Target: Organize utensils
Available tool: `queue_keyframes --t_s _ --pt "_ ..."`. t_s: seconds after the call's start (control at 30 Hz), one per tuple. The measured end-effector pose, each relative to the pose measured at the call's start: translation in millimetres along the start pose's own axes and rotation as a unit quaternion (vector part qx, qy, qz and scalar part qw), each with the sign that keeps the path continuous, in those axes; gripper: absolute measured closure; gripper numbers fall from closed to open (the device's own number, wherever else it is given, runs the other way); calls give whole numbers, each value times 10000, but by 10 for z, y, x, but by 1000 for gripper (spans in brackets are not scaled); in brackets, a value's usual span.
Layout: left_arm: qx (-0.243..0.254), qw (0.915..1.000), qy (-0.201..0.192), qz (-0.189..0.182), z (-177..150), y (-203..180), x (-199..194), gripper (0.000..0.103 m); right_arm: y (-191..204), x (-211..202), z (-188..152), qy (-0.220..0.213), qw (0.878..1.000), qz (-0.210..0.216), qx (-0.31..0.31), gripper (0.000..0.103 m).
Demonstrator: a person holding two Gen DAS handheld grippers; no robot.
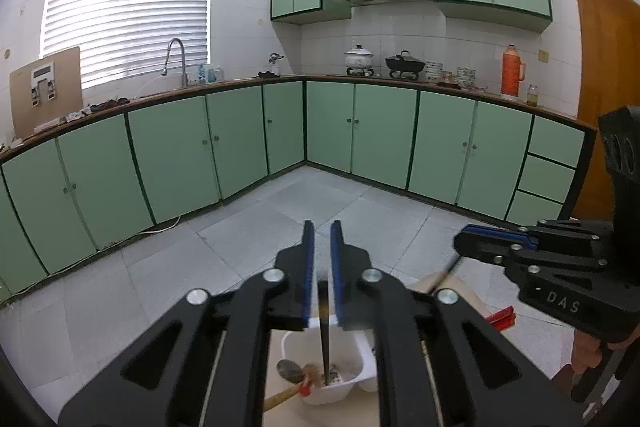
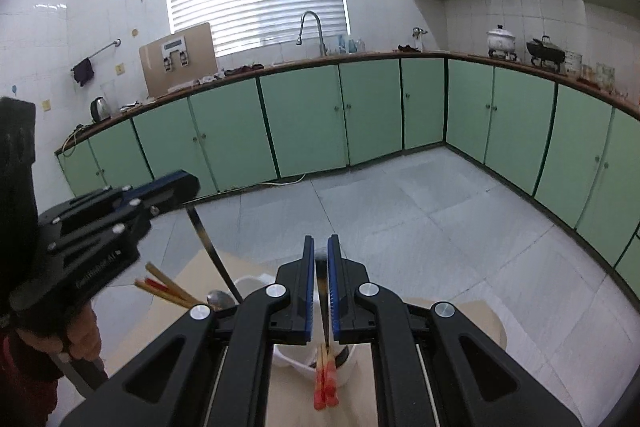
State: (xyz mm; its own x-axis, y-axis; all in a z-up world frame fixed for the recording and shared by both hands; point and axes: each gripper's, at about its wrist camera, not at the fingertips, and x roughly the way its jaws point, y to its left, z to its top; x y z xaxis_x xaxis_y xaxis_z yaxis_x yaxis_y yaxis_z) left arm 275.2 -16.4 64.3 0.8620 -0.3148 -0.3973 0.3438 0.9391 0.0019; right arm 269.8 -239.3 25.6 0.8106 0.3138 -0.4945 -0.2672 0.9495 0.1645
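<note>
My left gripper (image 1: 322,227) stands slightly open around a dark chopstick (image 1: 325,347). White shows on both sides of the stick, and its lower tip rests inside a white utensil holder (image 1: 352,383) beside a metal spoon (image 1: 290,371). From the right wrist the same chopstick (image 2: 212,251) slants down from the left gripper (image 2: 192,187). My right gripper (image 2: 320,241) is shut on a second dark chopstick (image 2: 322,307). That one points down into a white cup (image 2: 348,363) holding red-tipped wooden chopsticks (image 2: 326,383). More wooden chopsticks (image 2: 164,285) lean at the left.
The holders stand on a pale wooden tabletop (image 2: 472,323) with grey floor tiles beyond it. Green cabinets line the far walls under a counter with a sink tap (image 1: 176,59), pots and an orange flask (image 1: 512,71). A person's hand (image 2: 80,335) grips the left tool.
</note>
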Motion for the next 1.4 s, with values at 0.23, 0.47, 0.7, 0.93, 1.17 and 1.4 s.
queue_keyframes --t_s 0.23,0.47,0.7,0.93,1.17,1.4 --pt "-71 9994 -229 232 -20 92 -282 59 -81 -224 -10 -147 9997 -13 211 88" --pt "-158 9972 -573 457 -90 65 -728 33 -123 -579 -106 -415 9983 -194 360 71" --pt "-285 9956 -687 565 -356 1 -1163 14 -23 -942 -450 -569 9969 -325 436 57" --pt "-483 9956 -502 625 -671 -28 -1440 8 59 -1146 -858 -505 9959 -381 640 34" --pt "-513 9963 -178 665 -1053 -101 -1614 6 162 -1241 -1274 -213 9958 -553 691 22" --pt "-460 9970 206 592 -1398 -211 -1727 5 312 -1327 -1610 49 9961 -627 627 7"
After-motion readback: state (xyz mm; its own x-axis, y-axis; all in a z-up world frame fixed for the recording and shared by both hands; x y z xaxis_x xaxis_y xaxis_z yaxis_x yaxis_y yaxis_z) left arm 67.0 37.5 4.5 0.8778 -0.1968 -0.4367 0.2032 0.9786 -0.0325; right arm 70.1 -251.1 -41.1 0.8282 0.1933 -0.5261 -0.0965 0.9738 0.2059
